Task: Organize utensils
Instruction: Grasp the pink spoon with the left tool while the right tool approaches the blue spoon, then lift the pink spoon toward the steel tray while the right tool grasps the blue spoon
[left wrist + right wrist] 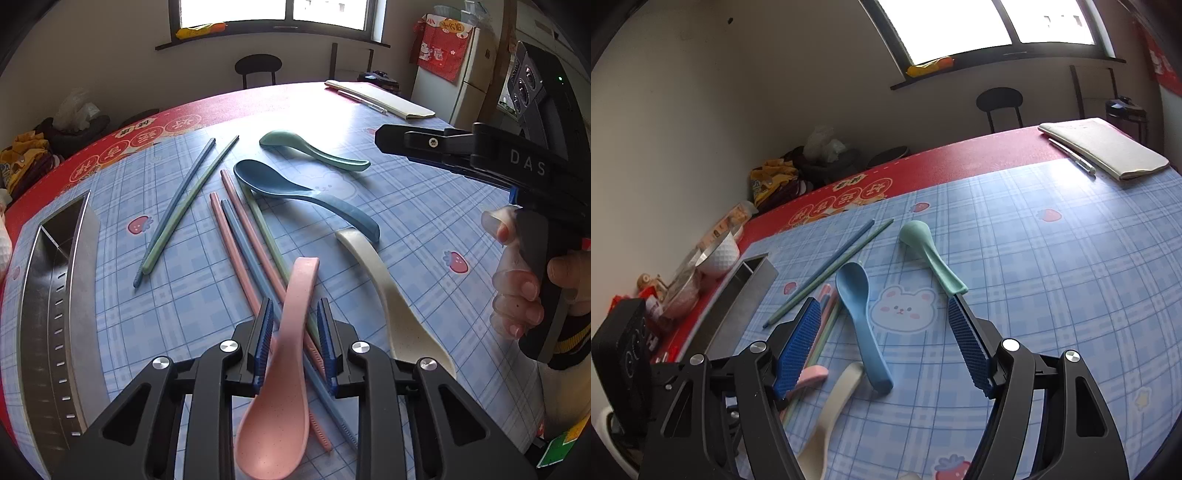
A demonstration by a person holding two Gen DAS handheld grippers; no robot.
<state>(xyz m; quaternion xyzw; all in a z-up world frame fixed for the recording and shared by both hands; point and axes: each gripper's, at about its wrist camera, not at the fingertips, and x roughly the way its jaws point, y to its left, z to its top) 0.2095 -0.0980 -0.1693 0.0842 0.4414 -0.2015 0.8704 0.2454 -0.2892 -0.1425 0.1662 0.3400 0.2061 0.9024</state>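
Pink spoon (284, 354) between left gripper (295, 339) pads, right gripper (886, 339) spread above table

Left claw (295, 332) is clamped on the pink spoon (284, 369); right claw (890, 343) hangs with fingers spread wide

My black gripper (295, 332) with blue ribbed pads holds a speckled pink spoon (284, 369) over the blue plaid, strawberry-dotted tablecloth (424, 206), a navy spoon (295, 195) at twelve o'clock, a cream spoon (391, 295) at two.
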